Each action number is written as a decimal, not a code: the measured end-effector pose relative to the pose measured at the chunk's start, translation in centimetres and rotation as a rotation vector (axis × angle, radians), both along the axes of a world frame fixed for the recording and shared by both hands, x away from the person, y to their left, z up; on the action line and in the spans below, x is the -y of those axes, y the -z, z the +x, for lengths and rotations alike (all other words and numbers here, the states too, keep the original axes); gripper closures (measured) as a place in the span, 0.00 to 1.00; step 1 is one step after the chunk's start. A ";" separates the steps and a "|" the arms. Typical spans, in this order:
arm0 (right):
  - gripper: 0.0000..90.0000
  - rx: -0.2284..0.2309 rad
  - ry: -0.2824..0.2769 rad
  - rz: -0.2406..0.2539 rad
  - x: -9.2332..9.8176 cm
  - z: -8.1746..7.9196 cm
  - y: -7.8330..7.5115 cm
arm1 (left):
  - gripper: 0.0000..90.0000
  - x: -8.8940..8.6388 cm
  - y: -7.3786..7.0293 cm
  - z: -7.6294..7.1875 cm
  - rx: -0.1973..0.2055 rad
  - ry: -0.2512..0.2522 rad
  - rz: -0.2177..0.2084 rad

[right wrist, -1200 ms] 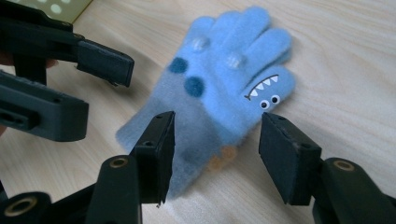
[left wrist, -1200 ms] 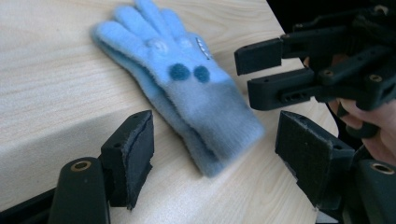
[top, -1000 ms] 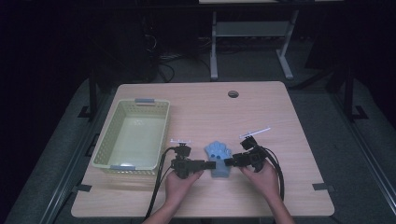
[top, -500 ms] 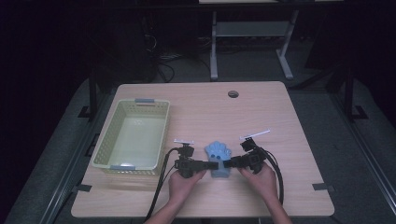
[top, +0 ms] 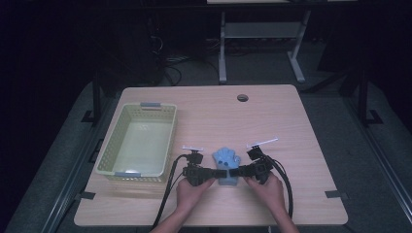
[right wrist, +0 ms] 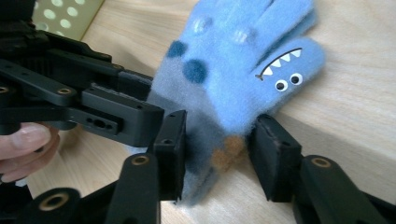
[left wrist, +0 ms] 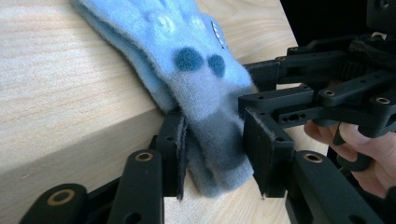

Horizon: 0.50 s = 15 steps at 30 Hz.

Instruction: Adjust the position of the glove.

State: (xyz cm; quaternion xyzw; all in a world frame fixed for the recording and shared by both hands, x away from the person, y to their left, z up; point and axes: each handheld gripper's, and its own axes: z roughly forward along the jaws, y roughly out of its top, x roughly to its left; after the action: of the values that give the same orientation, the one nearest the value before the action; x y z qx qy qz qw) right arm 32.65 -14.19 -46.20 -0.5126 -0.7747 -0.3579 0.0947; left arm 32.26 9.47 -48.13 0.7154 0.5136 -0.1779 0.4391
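A light blue fleece glove (top: 227, 160) with a monster face lies flat on the wooden table (top: 272, 121), fingers pointing away from the person. My left gripper (top: 221, 172) comes at its grey cuff (left wrist: 215, 140) from the left. Its jaws have just been closing, and both pads now press the cuff (left wrist: 217, 154). My right gripper (top: 234, 172) reaches the same cuff from the right. Its jaws have also been closing, with the cuff between them (right wrist: 217, 154). One pad (right wrist: 170, 149) touches the cloth; the other pad (right wrist: 273, 156) stands slightly off it.
A pale green plastic basket (top: 109, 160) stands at the table's left, empty, close to my left hand. A round cable hole (top: 242, 97) sits near the far edge. Black cables trail from both grippers toward the near edge.
Both grippers' jaws have drawn in around the glove's cuff. The hands and the glove have stayed where they were.
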 end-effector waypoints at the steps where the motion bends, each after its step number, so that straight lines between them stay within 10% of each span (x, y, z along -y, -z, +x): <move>1: 0.64 0.000 0.000 0.000 0.0 0.0 0.0 | 0.69 0.0 0.0 0.0 0.000 0.000 0.000; 15: 0.78 -0.043 0.000 0.087 0.2 0.2 0.6 | 0.76 -0.2 0.7 0.6 -0.046 0.003 -0.056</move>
State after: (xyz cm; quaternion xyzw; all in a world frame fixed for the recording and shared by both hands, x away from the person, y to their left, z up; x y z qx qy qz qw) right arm 32.86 -14.35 -46.84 -0.5156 -0.7561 -0.3802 0.1335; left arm 32.91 9.71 -48.83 0.6993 0.5172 -0.2091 0.4469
